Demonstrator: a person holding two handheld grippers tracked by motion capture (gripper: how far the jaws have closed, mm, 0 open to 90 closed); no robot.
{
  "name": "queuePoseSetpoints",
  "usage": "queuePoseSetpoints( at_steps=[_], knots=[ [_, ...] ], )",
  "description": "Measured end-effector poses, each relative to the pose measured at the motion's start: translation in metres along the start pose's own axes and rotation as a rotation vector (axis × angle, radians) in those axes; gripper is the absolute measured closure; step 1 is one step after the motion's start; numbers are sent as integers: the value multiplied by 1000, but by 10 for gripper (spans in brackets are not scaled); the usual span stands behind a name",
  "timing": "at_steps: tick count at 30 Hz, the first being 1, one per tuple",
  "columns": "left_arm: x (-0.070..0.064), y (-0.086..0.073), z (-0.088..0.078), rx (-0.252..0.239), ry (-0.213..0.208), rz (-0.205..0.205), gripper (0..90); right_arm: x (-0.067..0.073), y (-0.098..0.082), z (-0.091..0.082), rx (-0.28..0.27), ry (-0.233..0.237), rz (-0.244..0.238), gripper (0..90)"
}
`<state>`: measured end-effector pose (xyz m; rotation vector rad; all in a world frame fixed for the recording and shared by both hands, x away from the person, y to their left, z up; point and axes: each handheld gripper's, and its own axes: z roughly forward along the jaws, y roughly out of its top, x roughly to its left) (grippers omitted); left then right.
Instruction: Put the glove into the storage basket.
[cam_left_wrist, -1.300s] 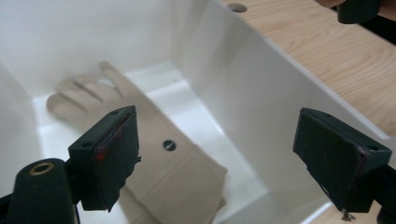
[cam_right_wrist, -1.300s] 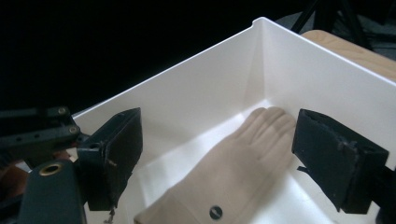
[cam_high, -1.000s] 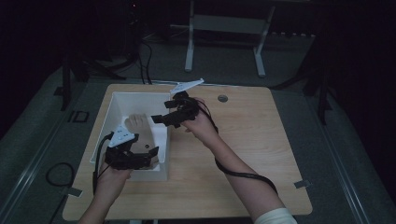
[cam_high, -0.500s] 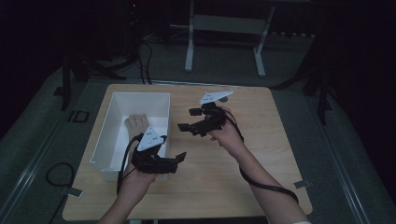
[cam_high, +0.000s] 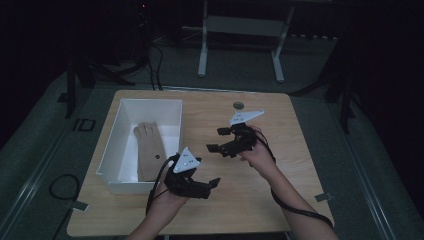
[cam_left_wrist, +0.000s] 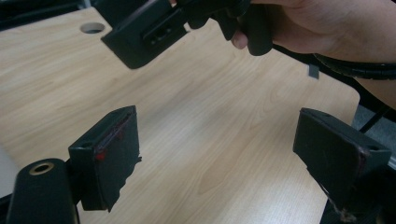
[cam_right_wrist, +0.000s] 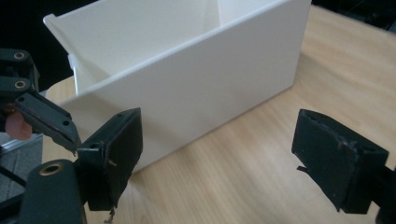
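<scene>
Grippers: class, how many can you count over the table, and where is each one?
2. The left gripper is beside the white bin's near corner; the right gripper is over mid-table, right of the bin.

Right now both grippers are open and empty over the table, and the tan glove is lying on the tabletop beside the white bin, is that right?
Not quite. The tan glove lies inside the white bin, not on the tabletop beside it, as the high view shows. The rest holds: the left gripper and the right gripper are both open and empty over the table.
</scene>
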<state>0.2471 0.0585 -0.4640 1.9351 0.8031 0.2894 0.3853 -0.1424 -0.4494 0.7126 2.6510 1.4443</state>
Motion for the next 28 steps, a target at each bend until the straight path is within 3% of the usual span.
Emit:
queuePoseSetpoints(
  at_steps=[3, 7, 9, 16, 28],
  knots=[
    [-2, -6, 8, 13, -12, 9, 151, -3, -18, 2, 10, 9, 4, 162],
    [-8, -18, 18, 8, -17, 70, 151, -9, -42, 5, 38, -9, 16, 159],
    [-9, -24, 24, 22, -21, 76, 151, -13, -53, 6, 48, -18, 34, 159],
    [-11, -43, 43, 56, -65, 45, 151, -24, -85, 5, 78, -44, 56, 149],
    [-10, -62, 56, 74, -93, 2, 151, -32, -116, 5, 120, -84, 73, 149]
  ],
)
